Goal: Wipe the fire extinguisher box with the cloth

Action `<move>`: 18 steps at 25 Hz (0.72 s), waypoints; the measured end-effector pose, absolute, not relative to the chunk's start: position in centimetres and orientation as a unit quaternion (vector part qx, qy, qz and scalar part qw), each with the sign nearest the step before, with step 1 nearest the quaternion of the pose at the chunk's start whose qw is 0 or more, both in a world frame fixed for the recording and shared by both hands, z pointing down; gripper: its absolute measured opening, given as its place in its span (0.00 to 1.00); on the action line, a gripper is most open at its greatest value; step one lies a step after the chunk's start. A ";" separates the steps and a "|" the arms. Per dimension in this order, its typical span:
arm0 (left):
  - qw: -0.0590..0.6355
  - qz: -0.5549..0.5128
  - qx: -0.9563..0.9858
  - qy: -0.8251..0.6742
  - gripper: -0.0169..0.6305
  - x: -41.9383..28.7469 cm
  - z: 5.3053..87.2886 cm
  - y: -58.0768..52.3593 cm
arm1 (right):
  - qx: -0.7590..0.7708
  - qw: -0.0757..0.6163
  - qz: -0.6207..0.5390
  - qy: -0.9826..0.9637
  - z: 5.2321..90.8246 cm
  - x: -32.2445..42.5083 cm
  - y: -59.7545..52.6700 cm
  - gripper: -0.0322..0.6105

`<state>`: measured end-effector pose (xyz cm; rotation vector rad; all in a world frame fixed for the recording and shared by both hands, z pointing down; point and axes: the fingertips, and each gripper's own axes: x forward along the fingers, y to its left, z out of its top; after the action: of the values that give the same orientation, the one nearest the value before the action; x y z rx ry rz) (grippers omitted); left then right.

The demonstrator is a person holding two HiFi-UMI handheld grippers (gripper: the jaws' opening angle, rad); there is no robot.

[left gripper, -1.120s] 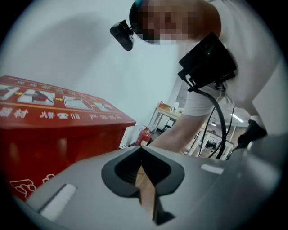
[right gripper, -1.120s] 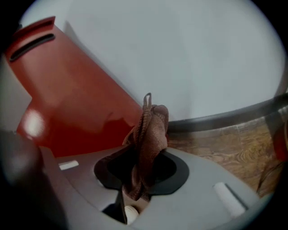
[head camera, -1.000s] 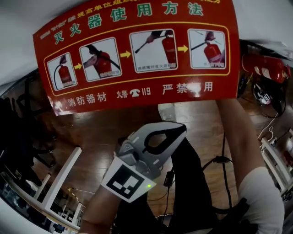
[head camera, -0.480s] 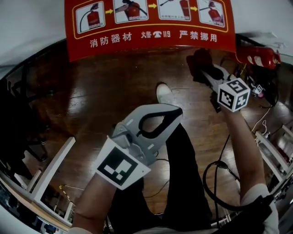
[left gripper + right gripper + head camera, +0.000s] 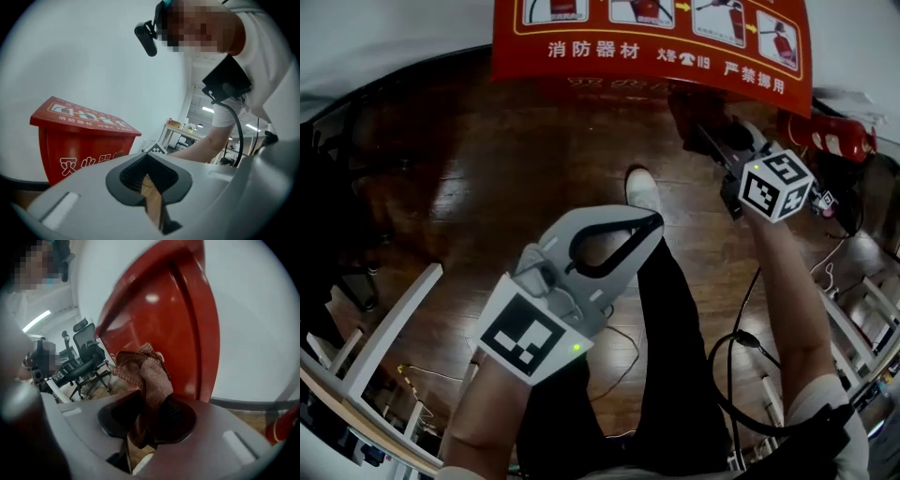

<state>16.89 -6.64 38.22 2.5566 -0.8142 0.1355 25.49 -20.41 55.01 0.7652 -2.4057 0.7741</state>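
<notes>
The brown wooden floor (image 5: 516,187) before the red fire extinguisher box (image 5: 647,37) is open; a red extinguisher cylinder (image 5: 830,136) blocks its right.

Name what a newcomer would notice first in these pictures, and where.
A red fire extinguisher box with white lettering fills the head view's top edge. Below its right end, the right gripper is shut on a reddish-brown knitted cloth. The left gripper, shut and empty, hangs mid-frame above the dark wooden floor.

Three views sharing one red box (image 5: 652,37)
Head view looks steeply down, box at 12 o'clock. Left gripper view sees it farther off, at 9 o'clock. Right gripper view faces its side closely.
</notes>
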 end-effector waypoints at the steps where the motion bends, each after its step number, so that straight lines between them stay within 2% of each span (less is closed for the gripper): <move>1: 0.226 0.051 0.925 -0.301 0.02 16.3 38.9 -6.6 | 0.282 0.255 0.291 -0.878 56.9 25.3 -20.6 0.20; 5: 0.238 0.049 0.910 -0.335 0.02 13.9 42.1 -6.5 | 0.281 0.294 0.310 -0.860 64.9 24.1 -20.7 0.20; 11: 0.254 0.046 0.890 -0.376 0.02 10.4 46.5 -6.3 | 0.270 0.393 0.293 -0.829 75.9 23.7 -20.7 0.20; 15: 0.253 0.048 0.879 -0.402 0.02 8.4 47.5 -6.0 | 0.259 0.404 0.289 -0.828 75.5 23.1 -19.8 0.20; 18: 0.268 0.025 0.867 -0.419 0.02 6.9 45.8 -5.7 | 0.232 0.384 0.294 -0.844 69.7 21.2 -17.0 0.20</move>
<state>6.94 -5.71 45.81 2.3404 -1.1304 0.0670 21.23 -17.04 69.72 0.5910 -2.1508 0.7497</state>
